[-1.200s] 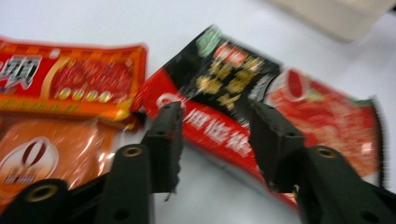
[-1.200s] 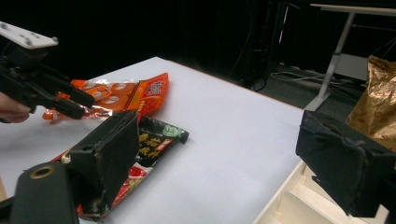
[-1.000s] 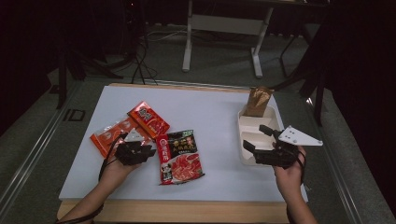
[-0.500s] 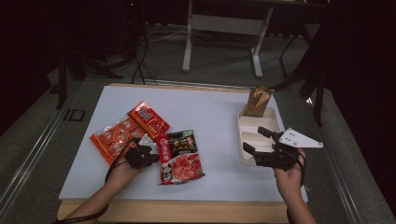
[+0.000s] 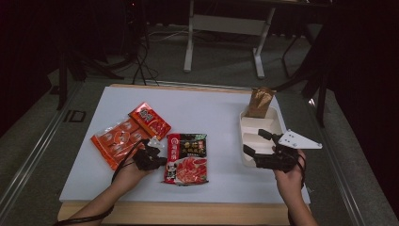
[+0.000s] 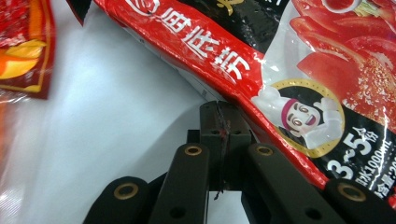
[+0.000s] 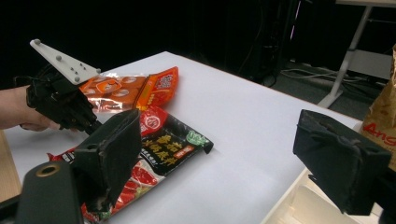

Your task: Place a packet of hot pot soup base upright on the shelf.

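Lying flat on the white table (image 5: 211, 113), the red-and-black sauce packet (image 5: 187, 157) is sitting a little left of the table's middle, its long left edge meeting the left gripper (image 5: 162, 161). Seen from the left gripper view, those tongs are pressing their two jaws fully together, pad against pad, right at the packet's red sealed border (image 6: 233, 74); the jaws have just been closing, and whether a sliver of the film is pinched between them cannot be told, since the packet's edge is crossing just beside and over the tips. The packet is spreading away up and to the right of the jaws in that view.

Over on the right, the right gripper (image 5: 258, 142) is hovering with its jaws spread wide and nothing between them, above the near end of the white divided tray (image 5: 250, 127). The packet is lying well apart from these tongs, off to their left across bare table. A brown paper bag (image 5: 260, 101) is standing in the tray's far compartment. Two orange-red packets (image 5: 129, 132) are resting just beyond the left gripper, near the packet's top left corner.
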Available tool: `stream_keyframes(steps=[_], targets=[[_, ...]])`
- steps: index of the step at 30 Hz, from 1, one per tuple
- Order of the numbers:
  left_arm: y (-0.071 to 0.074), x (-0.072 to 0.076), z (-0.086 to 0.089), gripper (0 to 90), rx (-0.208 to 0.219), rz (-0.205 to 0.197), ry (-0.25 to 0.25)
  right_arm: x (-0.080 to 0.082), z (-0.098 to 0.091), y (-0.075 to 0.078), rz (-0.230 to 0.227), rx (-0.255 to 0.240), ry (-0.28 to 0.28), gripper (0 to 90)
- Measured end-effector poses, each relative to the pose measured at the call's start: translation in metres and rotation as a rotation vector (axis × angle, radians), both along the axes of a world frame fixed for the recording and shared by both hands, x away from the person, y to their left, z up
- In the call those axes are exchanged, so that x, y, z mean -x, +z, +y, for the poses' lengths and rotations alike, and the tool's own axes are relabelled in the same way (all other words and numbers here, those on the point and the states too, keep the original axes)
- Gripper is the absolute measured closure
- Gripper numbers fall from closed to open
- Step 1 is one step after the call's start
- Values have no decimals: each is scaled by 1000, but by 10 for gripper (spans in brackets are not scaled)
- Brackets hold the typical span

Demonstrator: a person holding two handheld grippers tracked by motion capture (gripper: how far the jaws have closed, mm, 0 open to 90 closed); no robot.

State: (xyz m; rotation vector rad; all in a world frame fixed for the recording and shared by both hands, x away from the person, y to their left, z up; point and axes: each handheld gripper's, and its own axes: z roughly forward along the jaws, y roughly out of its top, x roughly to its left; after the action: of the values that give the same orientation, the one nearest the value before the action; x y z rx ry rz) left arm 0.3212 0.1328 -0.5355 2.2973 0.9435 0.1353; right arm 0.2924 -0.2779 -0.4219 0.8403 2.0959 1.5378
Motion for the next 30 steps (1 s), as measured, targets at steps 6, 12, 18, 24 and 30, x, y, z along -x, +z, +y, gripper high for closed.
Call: stream_keyframes(steps=[6, 12, 18, 24, 30], targets=[[1, 1, -10, 897, 3, 14, -34, 0, -1, 0, 4, -7, 2, 151], [1, 1, -20, 896, 11, 15, -41, 0, 1, 0, 5, 2, 9, 154], [0, -1, -26, 896, 23, 31, -51, 0, 1, 0, 5, 3, 9, 154], [0, 0, -30, 896, 28, 37, -56, -1, 0, -2, 11, 3, 3, 154], [4, -2, -25, 891, 33, 48, -51, 1, 0, -1, 0, 15, 1, 154]])
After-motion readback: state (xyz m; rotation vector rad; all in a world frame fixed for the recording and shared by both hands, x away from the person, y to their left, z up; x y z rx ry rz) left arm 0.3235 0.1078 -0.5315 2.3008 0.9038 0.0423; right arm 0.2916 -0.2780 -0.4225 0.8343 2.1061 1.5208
